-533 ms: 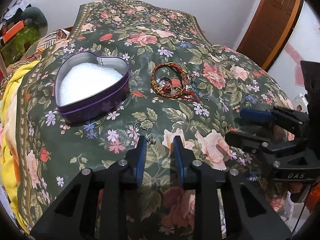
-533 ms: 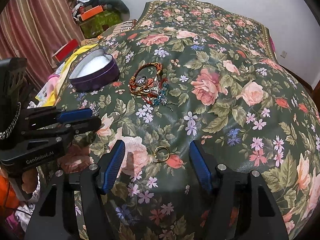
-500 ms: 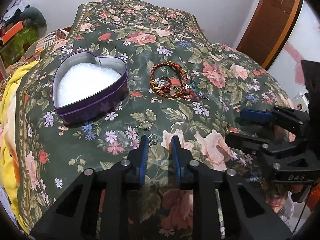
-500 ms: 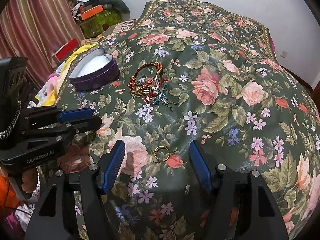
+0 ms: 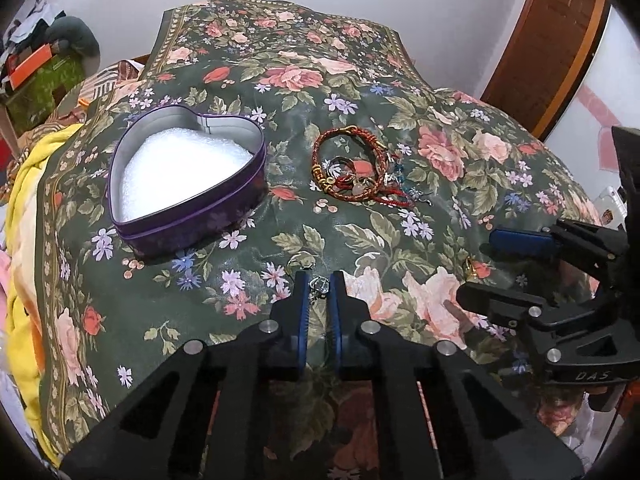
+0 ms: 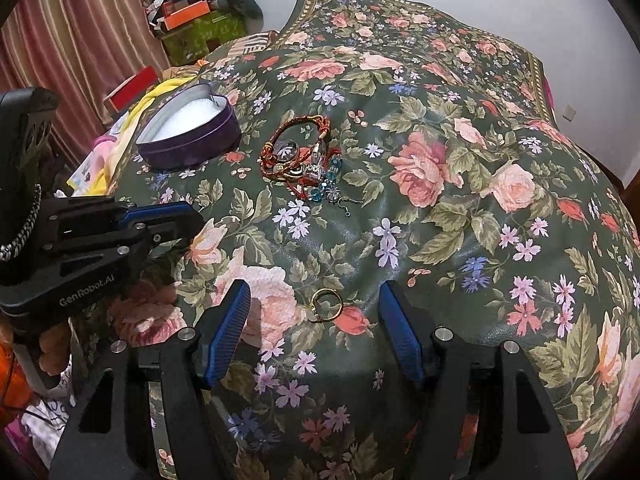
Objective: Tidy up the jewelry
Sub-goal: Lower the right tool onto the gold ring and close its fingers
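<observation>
A purple heart-shaped tin (image 5: 188, 216) with white padding stands open on the floral cloth; it also shows in the right wrist view (image 6: 192, 144). A pile of red cord bracelets and rings (image 5: 356, 172) lies to its right, also seen in the right wrist view (image 6: 300, 160). My left gripper (image 5: 319, 286) is shut on a small silver earring (image 5: 319, 286) low on the cloth. My right gripper (image 6: 316, 312) is open, its fingers either side of a gold ring (image 6: 326, 305) lying on the cloth.
The green floral cloth (image 5: 360, 80) covers a domed bed. Yellow blankets (image 5: 24, 208) hang at the left edge. Boxes and clutter (image 6: 192, 20) stand by the curtain. A brown door (image 5: 552, 40) is at the right.
My left gripper's jaws have closed onto the small silver earring. The right gripper has stayed still and open around the gold ring.
</observation>
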